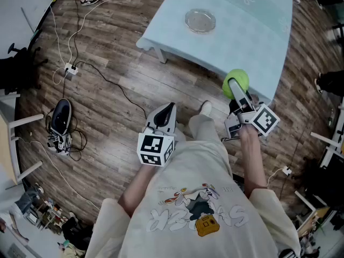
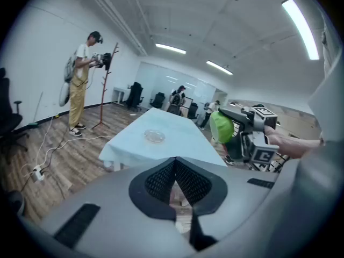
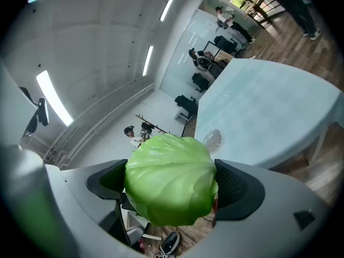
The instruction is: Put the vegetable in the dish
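Wood-plank floor (image 1: 118,90) fills the head view, with one table (image 1: 258,31) under a pale blue cloth at the top and loose cables (image 1: 102,77) trailing across the boards. One clear glass dish (image 1: 200,21) sits on the cloth. There are two grippers. The left gripper (image 1: 169,108) hangs over the floor, its tips drawn to a single point. The right gripper (image 1: 236,90) is by the table's near edge and clamps the one cabbage (image 1: 239,78), a round, bright green ball, well apart from the dish. One jaw lies across the cabbage and hides part of it.

From the left gripper view, the left gripper (image 2: 176,168) has its mesh pads pressed together with nothing between them. Beyond lie the table (image 2: 177,138) and the dish (image 2: 155,136), small and faint. The right gripper (image 2: 228,130) shows at the right, carrying the cabbage (image 2: 219,128) in the air. One person (image 2: 80,85) stands far off beside a coat stand (image 2: 104,90).

Seen from the right gripper view, the right gripper (image 3: 171,190) is spread wide and pinches the cabbage (image 3: 171,176) between both pads. Its glossy, veined leaves wrap tightly. It blocks the gap between the jaws. The dish (image 3: 213,138) peeks out just above it on the table (image 3: 269,112).
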A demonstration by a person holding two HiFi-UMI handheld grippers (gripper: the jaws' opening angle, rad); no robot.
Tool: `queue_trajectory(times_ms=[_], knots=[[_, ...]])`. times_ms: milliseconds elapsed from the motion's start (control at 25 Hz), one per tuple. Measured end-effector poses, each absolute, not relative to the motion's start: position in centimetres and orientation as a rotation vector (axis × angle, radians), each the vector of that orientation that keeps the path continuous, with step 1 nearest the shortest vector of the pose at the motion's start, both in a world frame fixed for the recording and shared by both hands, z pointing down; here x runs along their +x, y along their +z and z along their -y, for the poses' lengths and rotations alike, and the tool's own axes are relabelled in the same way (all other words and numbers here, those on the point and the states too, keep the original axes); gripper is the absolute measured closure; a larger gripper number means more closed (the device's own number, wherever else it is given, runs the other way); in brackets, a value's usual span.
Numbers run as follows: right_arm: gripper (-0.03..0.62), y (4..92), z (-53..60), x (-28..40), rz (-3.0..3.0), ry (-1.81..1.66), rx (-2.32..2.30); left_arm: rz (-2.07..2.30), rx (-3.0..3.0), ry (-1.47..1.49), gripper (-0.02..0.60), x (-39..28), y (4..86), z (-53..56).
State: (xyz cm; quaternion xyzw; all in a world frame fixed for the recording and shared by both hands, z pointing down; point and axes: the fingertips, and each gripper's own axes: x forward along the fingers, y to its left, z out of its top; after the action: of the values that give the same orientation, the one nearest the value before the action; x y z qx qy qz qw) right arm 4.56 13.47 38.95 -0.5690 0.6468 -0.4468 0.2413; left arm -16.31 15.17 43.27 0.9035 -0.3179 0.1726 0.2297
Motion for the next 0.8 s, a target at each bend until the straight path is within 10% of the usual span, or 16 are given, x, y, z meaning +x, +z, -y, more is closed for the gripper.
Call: queue_trajectory(times_ms=[800], knots=[[0.098,33.8,-50.5,13.5,-2.049,-1.015,-1.261,0.824,2.663,0.437,0.574,6.6,39.9,-45.8]])
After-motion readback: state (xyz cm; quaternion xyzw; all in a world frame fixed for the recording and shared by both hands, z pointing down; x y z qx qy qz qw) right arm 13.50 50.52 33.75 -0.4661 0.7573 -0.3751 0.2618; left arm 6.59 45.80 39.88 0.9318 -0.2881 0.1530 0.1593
